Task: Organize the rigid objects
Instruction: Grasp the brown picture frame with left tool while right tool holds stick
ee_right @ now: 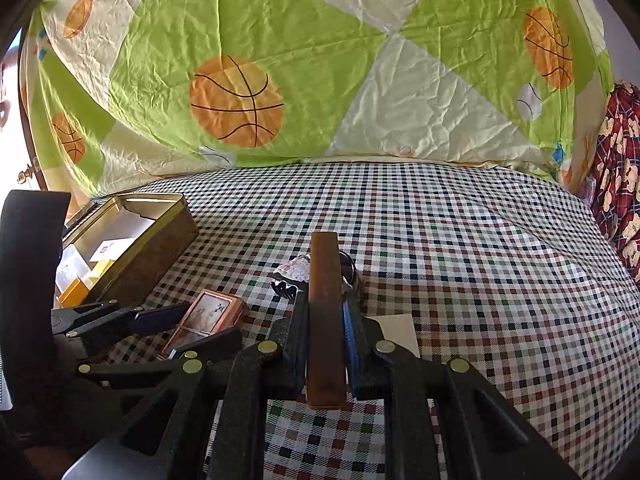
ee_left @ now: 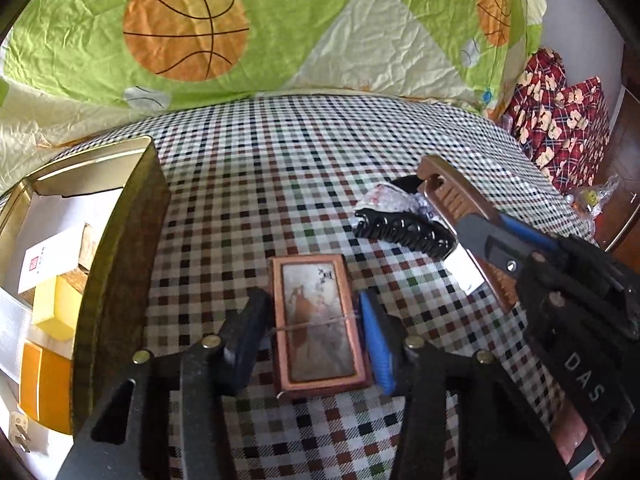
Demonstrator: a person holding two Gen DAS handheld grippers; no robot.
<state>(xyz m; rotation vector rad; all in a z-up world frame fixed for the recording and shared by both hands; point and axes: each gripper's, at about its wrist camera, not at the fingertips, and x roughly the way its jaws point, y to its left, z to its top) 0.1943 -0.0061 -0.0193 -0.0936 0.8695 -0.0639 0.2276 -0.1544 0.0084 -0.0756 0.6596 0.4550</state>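
A small copper-framed box with a picture on its lid lies flat on the checked cloth. My left gripper is shut on it, one black pad and one blue pad pressing its long sides. The right wrist view shows the same box low on the left, inside the left gripper. My right gripper is shut on a flat brown slab, held on edge above the cloth. From the left wrist view the slab and the right gripper sit at the right.
An open gold tin at the left holds several small white, yellow and orange boxes. A black ribbed object with a crinkled wrapper lies beyond the small box. A beige card lies under my right gripper. A basketball quilt rises behind.
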